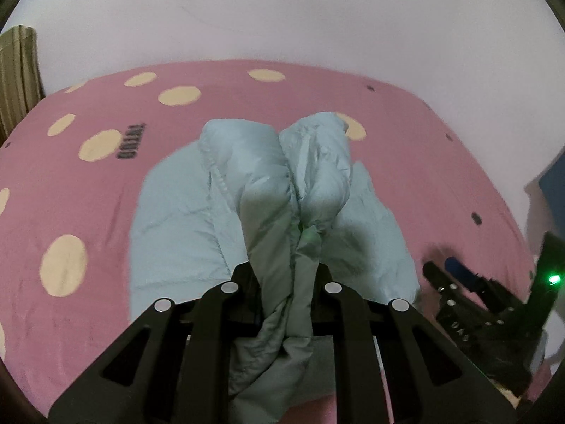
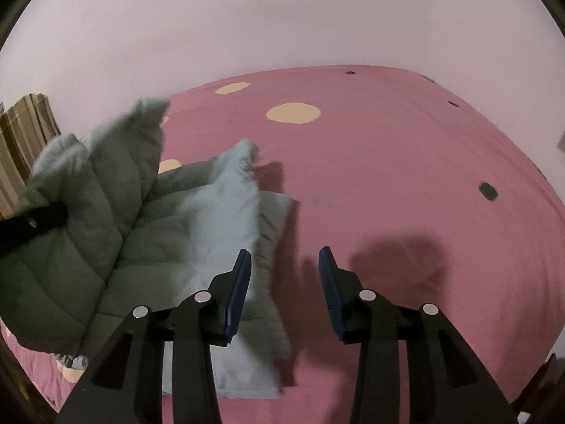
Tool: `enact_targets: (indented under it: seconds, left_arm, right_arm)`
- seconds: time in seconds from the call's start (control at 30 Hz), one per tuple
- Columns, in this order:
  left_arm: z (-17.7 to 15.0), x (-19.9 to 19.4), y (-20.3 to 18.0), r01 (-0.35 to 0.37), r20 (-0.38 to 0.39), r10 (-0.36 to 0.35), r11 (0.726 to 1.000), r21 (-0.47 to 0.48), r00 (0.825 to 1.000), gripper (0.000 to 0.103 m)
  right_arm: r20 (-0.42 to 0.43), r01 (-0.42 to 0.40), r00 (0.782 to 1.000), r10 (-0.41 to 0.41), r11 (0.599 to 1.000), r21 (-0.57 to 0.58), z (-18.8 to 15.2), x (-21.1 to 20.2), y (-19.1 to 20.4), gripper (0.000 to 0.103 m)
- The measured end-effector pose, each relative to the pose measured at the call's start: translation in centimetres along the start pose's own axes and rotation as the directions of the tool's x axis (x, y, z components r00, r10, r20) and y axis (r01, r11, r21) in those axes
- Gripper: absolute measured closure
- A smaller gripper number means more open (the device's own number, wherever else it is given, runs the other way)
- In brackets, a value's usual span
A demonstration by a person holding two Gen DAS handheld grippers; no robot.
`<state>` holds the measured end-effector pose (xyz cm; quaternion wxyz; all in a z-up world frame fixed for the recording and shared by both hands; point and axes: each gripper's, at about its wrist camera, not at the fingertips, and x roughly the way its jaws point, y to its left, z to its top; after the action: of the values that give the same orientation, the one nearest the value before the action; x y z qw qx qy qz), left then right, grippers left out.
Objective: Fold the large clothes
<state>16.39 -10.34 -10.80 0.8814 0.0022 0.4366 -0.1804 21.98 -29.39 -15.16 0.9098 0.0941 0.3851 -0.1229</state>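
Over pink bedding [image 2: 388, 162], left gripper [image 1: 287, 272] pinches the puffy jacket [image 1: 268, 176]; right gripper [image 2: 284, 265] gapes empty.

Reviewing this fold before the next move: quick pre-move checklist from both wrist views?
1. Left gripper shut on the jacket: ok, a bunch of fabric is pinched between its fingers.
2. Right gripper free of fabric: ok, fingers apart, nothing between them.
3. Jacket on the bedspread: ok, part lifted, the rest lying there.
4. Bedspread right of the jacket free of other things: ok.
5. Fold edges lined up: cannot tell, fabric is bunched and blurred.
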Motion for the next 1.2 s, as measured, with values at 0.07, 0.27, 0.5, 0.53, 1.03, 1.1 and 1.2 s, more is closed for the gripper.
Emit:
enact_targets:
  seconds: [0.07, 0.27, 0.5, 0.53, 1.03, 1.1, 1.2]
  left_arm:
    - [-0.5, 1.4, -1.2, -0.005, -0.020, 0.005, 1.000, 0.017, 1.000, 0.089]
    - [-2.1, 3.8, -4.2, -0.016, -0.045, 0.019, 0.997, 0.072, 0.999, 0.089]
    - [-2.8, 4.7, -5.3, -0.004, -0.054, 0.010, 0.995, 0.100, 0.998, 0.080]
    - [-2.8, 4.4, -5.4, -0.006, -0.049, 0.011, 0.995, 0.103, 0.999, 0.077]
    - [-3.6, -3.3, -6.4, 0.039, 0.048, -0.045, 0.991, 0.130, 0.998, 0.042]
    - [-3.6, -4.4, -5.9, 0.038, 0.070, -0.047, 0.991, 0.127, 0.996, 0.041]
    - [-3.6, -5.7, -4.4, 0.032, 0.087, -0.041, 0.994, 0.100, 0.995, 0.041]
  right_arm:
    - [-0.007, 0.003, 1.000, -0.003, 1.000, 0.012, -0.2, 0.2, -0.7, 0.063]
    - [-0.019, 0.009, 1.000, -0.008, 0.999, 0.043, -0.5, 0.2, -2.6, 0.062]
    - [-0.019, 0.020, 1.000, -0.019, 0.998, 0.054, -0.4, 0.2, -3.4, 0.062]
    - [-0.018, 0.022, 1.000, -0.021, 0.998, 0.055, -0.4, 0.2, -3.4, 0.062]
    - [-0.002, 0.038, 0.999, -0.038, 0.999, 0.034, -0.1, -1.1, -2.7, 0.063]
    - [0.003, 0.039, 0.999, -0.039, 0.999, 0.031, 0.0, -1.4, -2.5, 0.063]
    - [0.014, 0.041, 0.999, -0.041, 0.999, 0.019, 0.0, -2.0, -1.9, 0.062]
